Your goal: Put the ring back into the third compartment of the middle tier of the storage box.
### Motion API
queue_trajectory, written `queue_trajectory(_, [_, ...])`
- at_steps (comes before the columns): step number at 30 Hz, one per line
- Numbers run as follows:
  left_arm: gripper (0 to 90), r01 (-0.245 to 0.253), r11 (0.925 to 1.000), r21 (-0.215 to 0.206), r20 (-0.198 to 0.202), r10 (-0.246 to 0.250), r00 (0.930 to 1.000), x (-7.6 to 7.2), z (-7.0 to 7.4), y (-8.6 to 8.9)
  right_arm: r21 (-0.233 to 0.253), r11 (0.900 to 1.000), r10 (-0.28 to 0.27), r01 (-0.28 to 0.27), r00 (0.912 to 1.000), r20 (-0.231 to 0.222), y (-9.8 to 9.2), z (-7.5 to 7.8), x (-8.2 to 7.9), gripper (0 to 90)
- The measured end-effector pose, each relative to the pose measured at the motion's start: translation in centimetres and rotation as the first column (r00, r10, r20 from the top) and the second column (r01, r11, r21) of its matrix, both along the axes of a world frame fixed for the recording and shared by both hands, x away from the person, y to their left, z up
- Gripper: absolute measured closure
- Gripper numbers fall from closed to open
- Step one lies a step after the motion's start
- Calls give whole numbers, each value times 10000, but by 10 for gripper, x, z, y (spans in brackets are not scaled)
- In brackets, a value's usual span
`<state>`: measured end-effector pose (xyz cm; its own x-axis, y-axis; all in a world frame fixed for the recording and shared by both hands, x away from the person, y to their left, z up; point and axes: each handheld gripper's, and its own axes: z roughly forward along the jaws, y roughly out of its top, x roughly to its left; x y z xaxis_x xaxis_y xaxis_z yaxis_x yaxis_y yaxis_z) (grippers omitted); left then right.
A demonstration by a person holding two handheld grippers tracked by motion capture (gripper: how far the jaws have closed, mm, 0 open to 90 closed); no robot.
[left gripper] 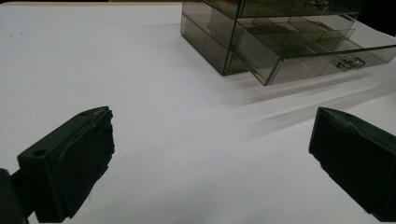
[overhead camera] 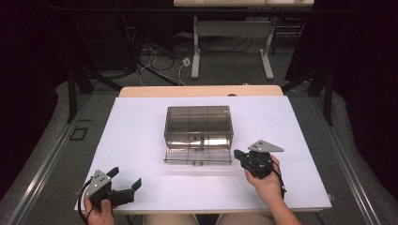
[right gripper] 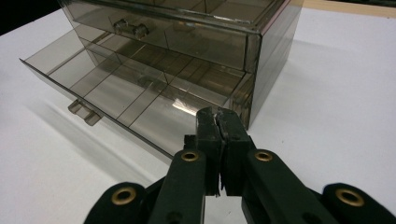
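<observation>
The smoky clear drawer box [overhead camera: 198, 126] sits mid-surface [overhead camera: 141, 140], long axis left to right, its bottom drawer [overhead camera: 198, 156] pulled out toward me. My right gripper [overhead camera: 238, 154], jaws pressed together, sits just beside the drawer's right corner. My left gripper [overhead camera: 126, 179] is spread wide, well apart. Cables litter the floor [overhead camera: 155, 61] beyond.

A smoky transparent plastic drawer box [overhead camera: 198, 126] stands at the middle of the white-topped bench [overhead camera: 141, 140]. Its lower drawer [overhead camera: 197, 156] juts out toward the person, under the upper drawer [right gripper: 140, 29]. The right claw [overhead camera: 239, 154] sits just beside the lower drawer's right front corner. The left claw [overhead camera: 126, 178] lies well apart, at the bench's near left corner.
</observation>
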<state>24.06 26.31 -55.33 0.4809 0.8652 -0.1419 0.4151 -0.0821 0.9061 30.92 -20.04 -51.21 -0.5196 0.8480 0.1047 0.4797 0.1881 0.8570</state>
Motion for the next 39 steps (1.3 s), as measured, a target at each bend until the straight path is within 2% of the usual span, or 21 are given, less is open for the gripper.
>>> queue_trajectory(1, [4,-3,10000,-5,11,3,10000,0,0,0,25,10000,1,-1,10000,-83,1,2,-1,888])
queue_trajectory(7, [4,15,10000,-5,-5,-15,10000,1,0,-1,78,9999,101,-103,9998,186,6,11,1,888])
queue_trajectory(19, [4,24,10000,-5,9,-24,10000,-1,0,1,74,9995,291,-294,9989,373,16,20,4,888])
queue_trajectory(39, [4,10,10000,-2,45,-10,10000,0,1,1,102,9992,380,-384,9985,402,31,16,12,888])
